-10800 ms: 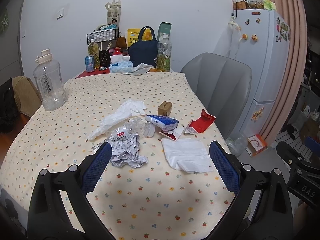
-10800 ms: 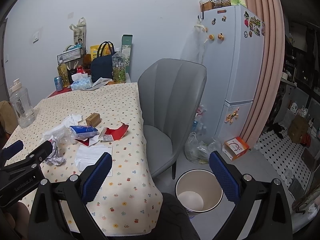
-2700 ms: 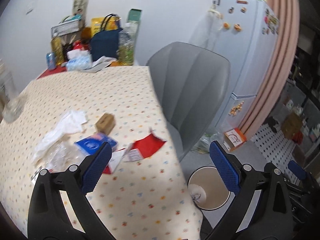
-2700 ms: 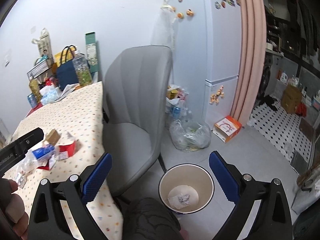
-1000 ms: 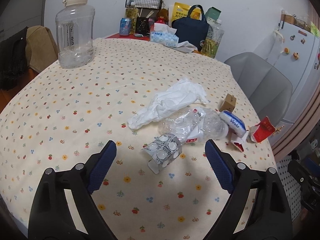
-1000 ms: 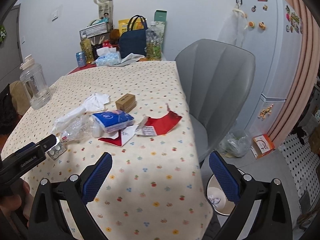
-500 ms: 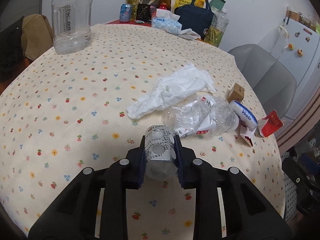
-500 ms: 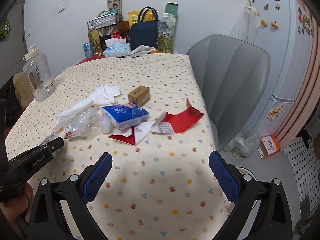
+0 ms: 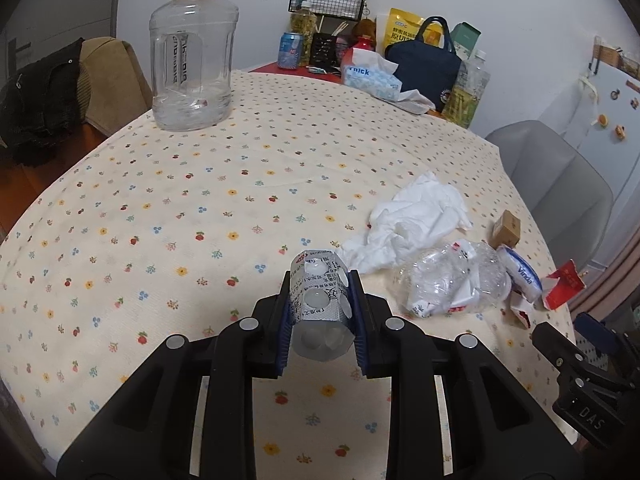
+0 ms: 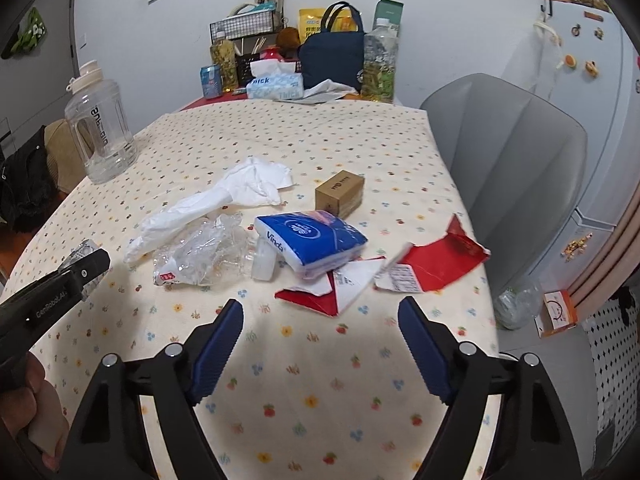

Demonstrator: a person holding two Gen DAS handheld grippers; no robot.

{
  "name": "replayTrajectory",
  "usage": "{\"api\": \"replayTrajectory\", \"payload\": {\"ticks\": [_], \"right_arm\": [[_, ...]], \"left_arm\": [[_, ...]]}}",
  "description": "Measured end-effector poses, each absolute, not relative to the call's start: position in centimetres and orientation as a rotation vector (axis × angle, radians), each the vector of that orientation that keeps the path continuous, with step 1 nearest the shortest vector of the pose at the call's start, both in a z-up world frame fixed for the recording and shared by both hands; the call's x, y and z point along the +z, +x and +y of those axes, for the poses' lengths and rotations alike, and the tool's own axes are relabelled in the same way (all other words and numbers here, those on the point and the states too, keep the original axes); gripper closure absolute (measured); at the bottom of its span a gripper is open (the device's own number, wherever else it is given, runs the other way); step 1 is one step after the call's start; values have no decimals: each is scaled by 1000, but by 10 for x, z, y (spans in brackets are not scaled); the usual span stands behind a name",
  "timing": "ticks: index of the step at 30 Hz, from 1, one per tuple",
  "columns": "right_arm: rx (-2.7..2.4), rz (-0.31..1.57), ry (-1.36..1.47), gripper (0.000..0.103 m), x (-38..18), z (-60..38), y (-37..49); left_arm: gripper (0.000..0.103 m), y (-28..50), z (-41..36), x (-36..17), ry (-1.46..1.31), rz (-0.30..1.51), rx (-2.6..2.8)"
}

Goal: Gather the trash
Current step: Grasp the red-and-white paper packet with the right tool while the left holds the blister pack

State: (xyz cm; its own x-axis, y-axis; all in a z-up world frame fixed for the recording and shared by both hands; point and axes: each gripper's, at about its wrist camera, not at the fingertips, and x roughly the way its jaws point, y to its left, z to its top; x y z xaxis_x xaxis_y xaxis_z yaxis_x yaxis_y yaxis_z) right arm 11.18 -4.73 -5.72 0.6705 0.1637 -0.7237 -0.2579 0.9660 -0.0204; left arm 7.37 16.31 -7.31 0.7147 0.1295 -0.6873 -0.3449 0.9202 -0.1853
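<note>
Held item: the left gripper (image 9: 320, 312) is clenching a silvery pill blister pack (image 9: 318, 300) between its blue pads, bent into a curve, round bubbles facing up, lifted above the table's near edge.
Right gripper: the right gripper (image 10: 320, 344) is closing its jaws, with nothing between them, hovering over the near edge of the table (image 10: 320, 400).
Remaining trash: a crumpled white tissue (image 10: 224, 200), a crushed clear plastic bottle (image 10: 200, 256), a blue tissue pack (image 10: 308, 240), torn red-and-white packaging (image 10: 432, 264) and a small brown box (image 10: 340, 194) are lying together toward the table's right edge.
Writing: the blue pack is reading "Vinda"; the tissue box (image 9: 370, 78) at the far edge is showing "nick"; fine print on the blister foil is too small to read.
Surface: a cream tablecloth with small fruit and flower prints is covering the table.
Far side: a large clear water jug (image 9: 192, 52) is standing near the far left corner; a navy bag (image 9: 424, 64) is sitting along the far edge.
Room: a grey chair (image 10: 512, 160) is standing at the right edge, with a white fridge (image 10: 592, 80) behind it.
</note>
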Motion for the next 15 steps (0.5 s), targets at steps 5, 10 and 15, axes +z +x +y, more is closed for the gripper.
{"api": "replayTrajectory", "payload": {"ticks": [5,10,15], "right_arm": [[237,832,-151,31,-70,-40,128],[249,863,-164,42,-78,-37,139],[281,895,-157,78,-84,-35,142]], "left_arm": [[77,79,164,-77,-310,739,270],[77,85,164,-82,-311,751,267],[77,86,161,-81,-308,748,264]]}}
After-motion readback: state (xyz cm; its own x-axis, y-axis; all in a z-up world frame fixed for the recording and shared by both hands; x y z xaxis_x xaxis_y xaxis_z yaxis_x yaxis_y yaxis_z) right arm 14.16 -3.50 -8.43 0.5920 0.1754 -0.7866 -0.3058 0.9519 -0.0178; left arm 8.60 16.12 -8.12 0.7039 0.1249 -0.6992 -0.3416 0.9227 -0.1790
